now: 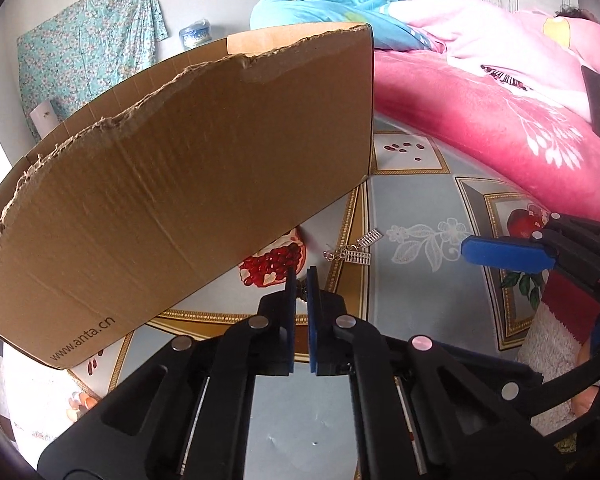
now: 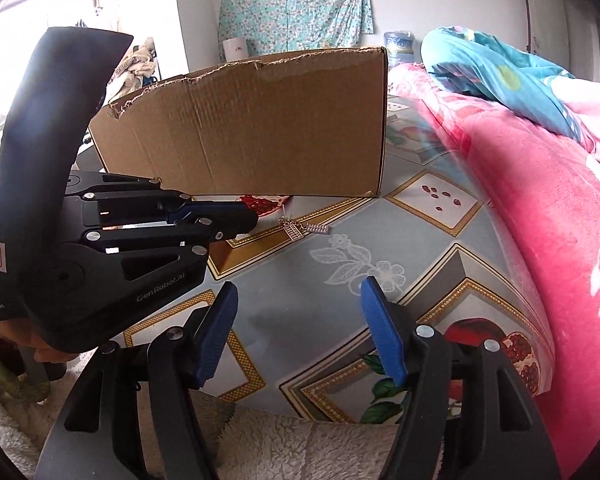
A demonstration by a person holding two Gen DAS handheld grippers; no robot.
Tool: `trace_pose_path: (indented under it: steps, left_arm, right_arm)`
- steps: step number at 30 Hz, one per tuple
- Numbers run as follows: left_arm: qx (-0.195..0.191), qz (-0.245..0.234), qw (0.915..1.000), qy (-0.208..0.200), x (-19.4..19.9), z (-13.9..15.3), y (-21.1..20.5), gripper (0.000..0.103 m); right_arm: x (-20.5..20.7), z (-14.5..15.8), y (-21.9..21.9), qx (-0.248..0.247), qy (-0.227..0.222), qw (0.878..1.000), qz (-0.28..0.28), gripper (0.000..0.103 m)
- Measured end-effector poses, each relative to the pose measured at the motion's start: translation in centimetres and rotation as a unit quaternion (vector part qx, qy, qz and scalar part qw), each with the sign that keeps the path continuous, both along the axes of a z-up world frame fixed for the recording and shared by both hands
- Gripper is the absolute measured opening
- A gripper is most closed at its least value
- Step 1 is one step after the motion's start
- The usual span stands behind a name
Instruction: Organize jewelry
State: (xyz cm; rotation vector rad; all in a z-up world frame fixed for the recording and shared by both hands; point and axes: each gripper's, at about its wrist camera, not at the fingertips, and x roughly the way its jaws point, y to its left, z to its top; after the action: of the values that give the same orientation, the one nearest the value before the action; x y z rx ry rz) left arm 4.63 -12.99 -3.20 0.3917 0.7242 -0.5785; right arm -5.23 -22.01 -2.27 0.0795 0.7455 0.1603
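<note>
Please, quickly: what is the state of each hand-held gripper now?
Left hand-held gripper: shut; something small between the pads, cannot tell what.
Right hand-held gripper: open, holding nothing.

Pink blanket, floral wall cloth

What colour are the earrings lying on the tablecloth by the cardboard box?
Silver earrings, shaped like tiny abacus frames; clearest in the right wrist view.

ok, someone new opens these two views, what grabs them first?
The big torn-edged cardboard box, standing on the patterned tablecloth, fills the left of both views. Just in front of its near corner lie small silver abacus-shaped earrings. A bright pink blanket bulges along the right.
</note>
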Motion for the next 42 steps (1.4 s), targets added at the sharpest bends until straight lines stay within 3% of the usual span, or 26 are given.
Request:
trace_pose_path:
  steps: [11,18,22,42]
  left_arm:
    - [-0.018,0.014,0.9995,0.021,-0.2,0.1,1.3,0.0]
    - [-0.054,0.036,0.9966,0.051,-0.9,0.5,3.3,0.0]
    - [-0.062,0.046,0.9961,0.042,-1.1,1.2,4.2,0.0]
    - [-0.04,0.048,0.997,0.044,-0.9,0.2,3.3,0.0]
  right_arm:
    - [0.2,0.0,-0.2,0.008,0.002,1.0,-0.001,0.063]
    - [0.3,0.0,-0.1,0.008,0.003,1.0,-0.002,0.064]
    - [0.3,0.1,-0.1,0.009,0.003,1.0,-0.001,0.065]
    - [0.2,0.0,0.1,0.015,0.002,1.0,-0.001,0.066]
